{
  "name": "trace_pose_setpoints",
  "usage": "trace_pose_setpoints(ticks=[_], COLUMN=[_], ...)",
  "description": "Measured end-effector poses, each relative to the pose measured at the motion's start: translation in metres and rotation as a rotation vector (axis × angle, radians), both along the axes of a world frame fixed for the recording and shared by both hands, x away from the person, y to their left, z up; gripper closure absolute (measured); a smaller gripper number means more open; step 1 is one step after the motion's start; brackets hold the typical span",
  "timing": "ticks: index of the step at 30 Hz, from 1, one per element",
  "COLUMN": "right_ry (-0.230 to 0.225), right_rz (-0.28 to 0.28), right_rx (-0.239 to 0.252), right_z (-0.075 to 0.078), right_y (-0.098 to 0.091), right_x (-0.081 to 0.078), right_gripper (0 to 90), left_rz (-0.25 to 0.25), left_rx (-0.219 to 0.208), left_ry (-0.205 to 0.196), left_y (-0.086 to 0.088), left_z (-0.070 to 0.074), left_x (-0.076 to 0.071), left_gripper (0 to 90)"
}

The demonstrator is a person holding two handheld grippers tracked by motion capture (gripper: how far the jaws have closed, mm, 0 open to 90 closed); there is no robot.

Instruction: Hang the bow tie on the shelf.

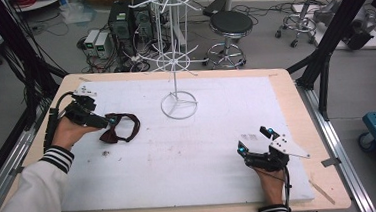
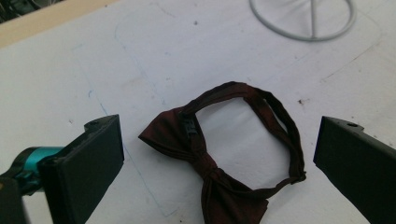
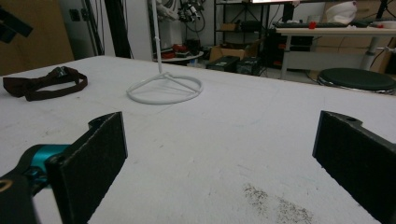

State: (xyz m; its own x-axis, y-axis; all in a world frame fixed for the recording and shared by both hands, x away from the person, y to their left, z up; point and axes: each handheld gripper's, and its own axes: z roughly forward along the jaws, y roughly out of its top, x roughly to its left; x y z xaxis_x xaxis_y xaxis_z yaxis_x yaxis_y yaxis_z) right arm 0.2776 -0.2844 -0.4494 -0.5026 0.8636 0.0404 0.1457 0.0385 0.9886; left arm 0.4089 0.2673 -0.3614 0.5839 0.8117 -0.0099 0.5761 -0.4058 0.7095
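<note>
A dark maroon bow tie [image 1: 120, 128] with a looped neck strap lies flat on the white mat [image 1: 204, 155], left of centre. My left gripper [image 1: 108, 122] is open right at its left end. In the left gripper view the bow tie [image 2: 205, 154] lies between and just beyond the wide-apart jaws of that gripper [image 2: 219, 126], touching neither. My right gripper [image 1: 254, 139] rests open on the mat at the front right, nothing between its jaws [image 3: 219, 121]. From there the bow tie [image 3: 44, 84] lies far off to the left.
A white wire display rack [image 1: 174, 62] stands on a ring base [image 1: 179, 105] at the mat's back centre, its base [image 3: 135, 97] ahead of the right gripper. The wooden table edge [image 1: 296, 108] borders the mat. Stools [image 1: 230, 25], computers and black frame posts stand beyond.
</note>
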Motion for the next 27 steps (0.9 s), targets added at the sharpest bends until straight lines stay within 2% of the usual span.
trace_pose_setpoints(ticks=[6, 12, 16, 21, 24, 27], right_ry=[0.001, 0.001, 0.001, -0.002, -0.002, -0.005], right_rz=[0.000, 0.000, 0.000, 0.000, 0.002, 0.003], right_rx=[0.002, 0.002, 0.003, 0.002, 0.003, 0.004], right_z=[0.000, 0.000, 0.000, 0.000, 0.000, 0.000], right_y=[0.000, 0.000, 0.000, 0.000, 0.000, 0.000], right_x=[0.000, 0.000, 0.000, 0.000, 0.000, 0.000], right_gripper=[2.4, 2.4, 2.4, 2.4, 2.4, 2.4], left_rz=[0.027, 0.055, 0.068, 0.066, 0.065, 0.067], left_rx=[-0.001, 0.024, 0.024, 0.045, 0.044, 0.057], left_ry=[0.054, 0.098, 0.137, 0.174, 0.188, 0.211], left_y=[-0.001, -0.004, -0.007, -0.010, -0.011, -0.012], left_z=[-0.009, -0.019, -0.026, -0.033, -0.036, -0.039], left_x=[0.011, 0.018, 0.022, 0.026, 0.028, 0.029], left_gripper=[2.1, 2.1, 2.1, 2.7, 8.2, 9.2])
